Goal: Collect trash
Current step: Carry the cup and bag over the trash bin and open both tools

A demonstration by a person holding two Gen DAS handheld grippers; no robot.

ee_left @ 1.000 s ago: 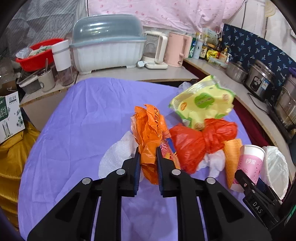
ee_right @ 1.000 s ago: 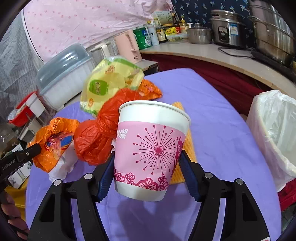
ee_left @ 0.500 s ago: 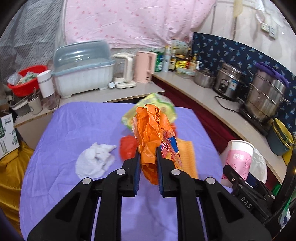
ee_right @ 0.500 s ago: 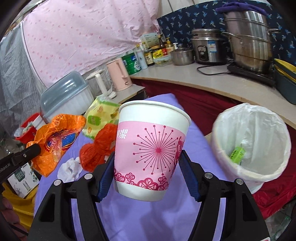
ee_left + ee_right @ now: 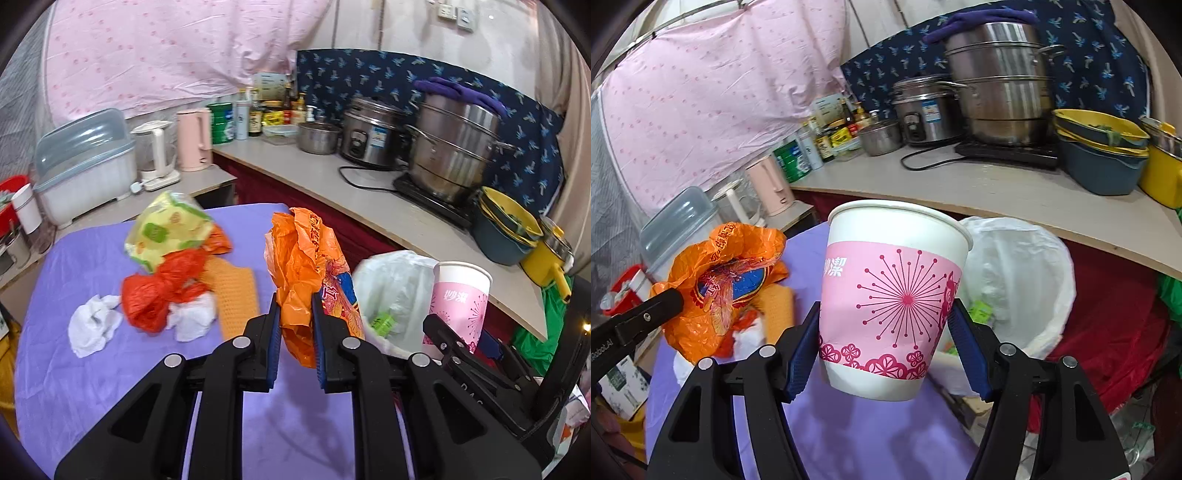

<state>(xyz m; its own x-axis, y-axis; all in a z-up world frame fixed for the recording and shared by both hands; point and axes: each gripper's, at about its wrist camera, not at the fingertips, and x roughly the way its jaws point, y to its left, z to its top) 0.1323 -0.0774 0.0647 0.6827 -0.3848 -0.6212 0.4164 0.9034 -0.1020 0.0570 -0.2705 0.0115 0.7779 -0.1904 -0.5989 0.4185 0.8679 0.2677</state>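
Left wrist view
Left gripper [image 5: 295, 332]: jaws nearly closed, clamped on the orange plastic bag [image 5: 306, 266], which is held up off the purple tablecloth [image 5: 92, 369].
Bin [image 5: 395, 280]: white-lined, seen at 3 o'clock of the held bag, beside the table edge; a small green scrap [image 5: 382, 321] is already inside.
Right gripper [image 5: 458, 343]: seen at 4 o'clock, holding the pink paper cup [image 5: 461, 299] near the bin.
Left on the cloth: a yellow-green snack packet [image 5: 166, 229], a red plastic bag [image 5: 162, 291], two white tissue wads [image 5: 94, 325], and an orange woven mat [image 5: 232, 291], all at 9 to 10 o'clock of the held bag.
Progress: judged early; two pieces are in transit and not yet dropped, and most of the pile is untouched.
Writing: white Chinese characters on the cup's pink band; red characters on the orange bag, not readable; "DA" partly seen on the right gripper's body.

Right wrist view
Right gripper [image 5: 886, 354]: jaws set wide, pads pressed on both sides of the paper cup [image 5: 894, 295], held upright.
Bin [image 5: 1027, 280]: directly behind the cup at 2 to 3 o'clock, mouth open, green scrap [image 5: 982, 310] inside.
Orange bag [image 5: 724, 280]: at 9 o'clock, pinched by the left gripper [image 5: 661, 299].
Writing: the character "潔" is read on the cup, beside a starburst print; "Robot.AI" is read on the left gripper's arm; a blue-and-red emblem is printed on the orange bag, its text illegible.
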